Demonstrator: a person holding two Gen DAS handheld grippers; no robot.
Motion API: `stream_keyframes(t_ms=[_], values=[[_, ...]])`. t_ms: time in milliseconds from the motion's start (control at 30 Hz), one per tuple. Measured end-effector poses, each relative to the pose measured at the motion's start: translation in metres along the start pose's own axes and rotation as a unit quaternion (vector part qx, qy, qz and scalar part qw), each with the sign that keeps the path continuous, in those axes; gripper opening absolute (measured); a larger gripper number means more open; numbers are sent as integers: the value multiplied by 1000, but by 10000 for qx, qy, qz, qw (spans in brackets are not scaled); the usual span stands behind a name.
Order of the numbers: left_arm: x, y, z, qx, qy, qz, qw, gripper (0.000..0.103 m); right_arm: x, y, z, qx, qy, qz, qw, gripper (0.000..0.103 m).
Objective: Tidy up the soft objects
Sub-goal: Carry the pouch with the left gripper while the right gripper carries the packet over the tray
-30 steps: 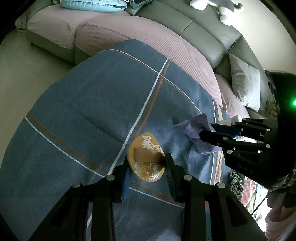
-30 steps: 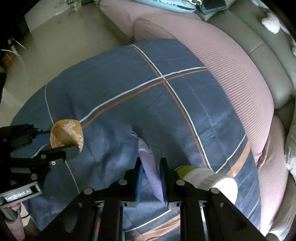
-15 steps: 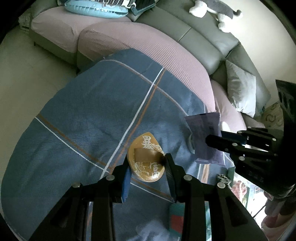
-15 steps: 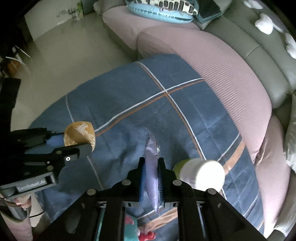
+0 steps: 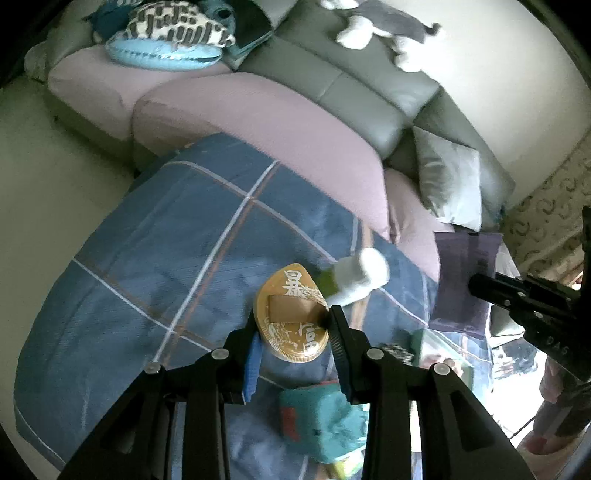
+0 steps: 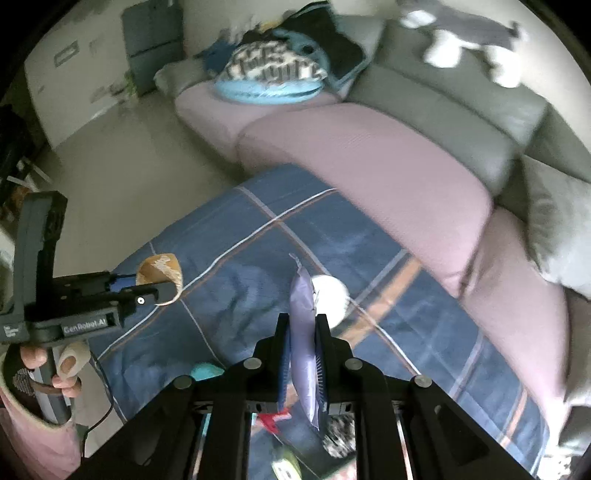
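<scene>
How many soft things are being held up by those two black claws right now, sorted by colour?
Gold: 1, the gold ingot-shaped toy in the left gripper.
Purple: 1, the flat purple pouch in the right gripper.
Total: 2.

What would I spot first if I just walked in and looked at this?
The gold coin toy with white writing, pinched in the left tongs above the blue checked blanket. Next, the flat purple pouch clamped in the right tongs. Behind them, a pink and grey sofa has a grey and white plush cat on its back.
</scene>
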State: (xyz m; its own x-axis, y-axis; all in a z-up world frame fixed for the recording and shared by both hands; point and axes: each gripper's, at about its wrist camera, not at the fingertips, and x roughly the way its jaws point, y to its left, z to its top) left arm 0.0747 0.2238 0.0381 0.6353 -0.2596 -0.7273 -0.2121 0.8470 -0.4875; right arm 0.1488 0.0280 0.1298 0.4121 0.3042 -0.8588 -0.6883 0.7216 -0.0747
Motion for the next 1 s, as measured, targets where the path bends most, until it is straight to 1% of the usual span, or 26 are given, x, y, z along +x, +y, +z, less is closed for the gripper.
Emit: stream_keyframes(t_ms=[67,300,500,600,833,933,1000], values=[[-6,-16,0,93,-39,-78,9999,36,-21,-14,-11,181,-116,-134,9997,13],[-9,-71,-4,416,-32,-399,9983,36,-64,-54,-54,658,-256,-550,9960,13],[0,-125,-17,713,62,-675,9951,36,-91,-96,-100,1412,-388,-951,9846,13],[9,-147,-24,820,159,-780,9935,36,-101,-113,-123,1765,-433,-1155,9765,13],[38,-189,-41,1008,391,-949,9896,36,-116,-141,-174,2520,-662,-1619,9518,13],[50,-202,-51,1090,508,-990,9878,36,-114,-149,-196,2893,-712,-1672,9398,13],[57,-209,-55,1128,569,-996,9870,36,-112,-153,-207,3051,-744,-1709,9339,13]])
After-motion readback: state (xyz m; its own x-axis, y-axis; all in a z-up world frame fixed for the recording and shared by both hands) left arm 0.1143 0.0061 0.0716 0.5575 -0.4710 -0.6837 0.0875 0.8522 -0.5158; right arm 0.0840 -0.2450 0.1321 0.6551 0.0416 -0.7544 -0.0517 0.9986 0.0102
